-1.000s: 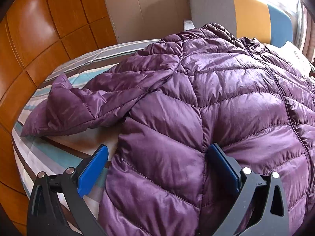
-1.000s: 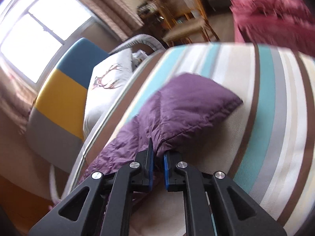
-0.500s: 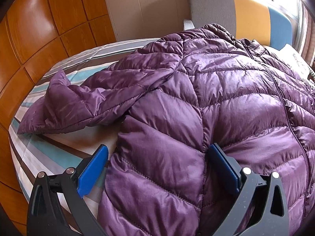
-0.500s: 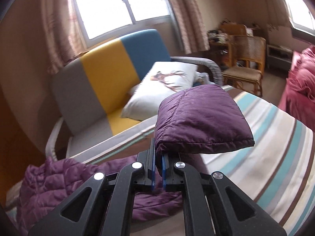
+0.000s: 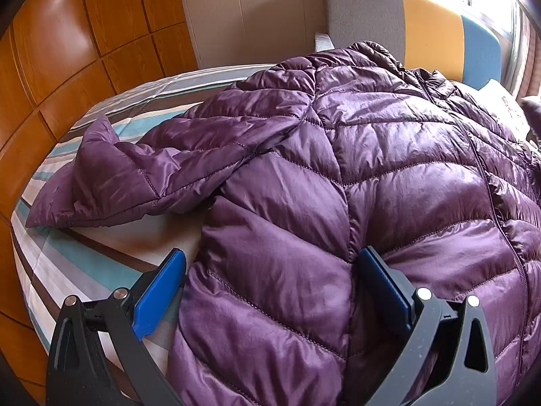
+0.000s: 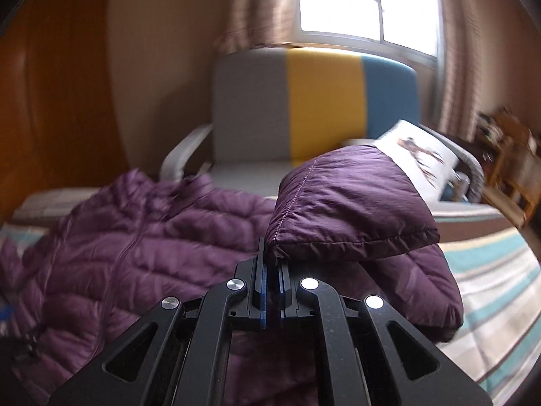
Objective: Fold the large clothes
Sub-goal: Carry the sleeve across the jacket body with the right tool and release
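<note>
Right wrist view: jacket sleeve cuff (image 6: pixel 348 203) pinched in right claw (image 6: pixel 271 277).

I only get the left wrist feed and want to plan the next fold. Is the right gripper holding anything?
Observer: Yes. The right gripper is shut on a sleeve of the purple jacket, pinching it near the cuff.
Operator: Is that sleeve flat on the bed or lifted?
Observer: Lifted. The cuff end stands above the fingers, and the rest droops toward the striped sheet.
Operator: What lies ahead of that gripper?
Observer: The armchair with a printed pillow. The jacket body is spread out to the left in that view.
</note>
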Demonstrator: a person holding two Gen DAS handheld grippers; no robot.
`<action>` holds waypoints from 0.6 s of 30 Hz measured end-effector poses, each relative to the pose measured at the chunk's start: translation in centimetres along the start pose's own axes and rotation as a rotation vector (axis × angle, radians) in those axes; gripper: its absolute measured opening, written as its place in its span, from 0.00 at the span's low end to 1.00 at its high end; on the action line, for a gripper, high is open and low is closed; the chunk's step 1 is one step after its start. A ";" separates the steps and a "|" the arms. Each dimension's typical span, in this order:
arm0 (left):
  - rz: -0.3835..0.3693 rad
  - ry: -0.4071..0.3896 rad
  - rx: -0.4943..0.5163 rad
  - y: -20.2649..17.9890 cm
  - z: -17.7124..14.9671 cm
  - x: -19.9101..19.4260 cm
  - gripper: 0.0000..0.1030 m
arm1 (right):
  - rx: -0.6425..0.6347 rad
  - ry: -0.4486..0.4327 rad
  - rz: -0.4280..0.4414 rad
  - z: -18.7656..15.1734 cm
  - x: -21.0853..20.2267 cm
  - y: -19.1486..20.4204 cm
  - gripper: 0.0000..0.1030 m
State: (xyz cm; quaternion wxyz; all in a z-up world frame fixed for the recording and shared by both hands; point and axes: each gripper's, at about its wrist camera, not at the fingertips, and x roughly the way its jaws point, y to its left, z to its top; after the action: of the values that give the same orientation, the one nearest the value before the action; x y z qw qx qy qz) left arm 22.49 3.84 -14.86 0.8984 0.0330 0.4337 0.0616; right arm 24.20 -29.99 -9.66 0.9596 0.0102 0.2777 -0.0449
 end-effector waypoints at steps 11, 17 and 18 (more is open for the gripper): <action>-0.009 0.003 -0.006 0.2 0.0 0.1 0.98 | -0.482 0.115 0.146 -3.3 2.4 12.2 0.05; 0.001 0.002 0.000 0.0 0.1 -0.1 0.98 | -0.501 0.159 0.288 -4.5 0.8 12.3 0.47; 0.006 0.001 0.004 0.0 0.0 -0.1 0.98 | -0.487 0.151 0.298 -4.5 0.4 12.0 0.47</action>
State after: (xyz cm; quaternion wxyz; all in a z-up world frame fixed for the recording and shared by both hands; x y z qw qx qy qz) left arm 22.44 3.85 -14.73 0.8979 0.0362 0.4340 0.0632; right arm 23.28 -17.88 -13.73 0.9064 -0.1764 0.3465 0.1653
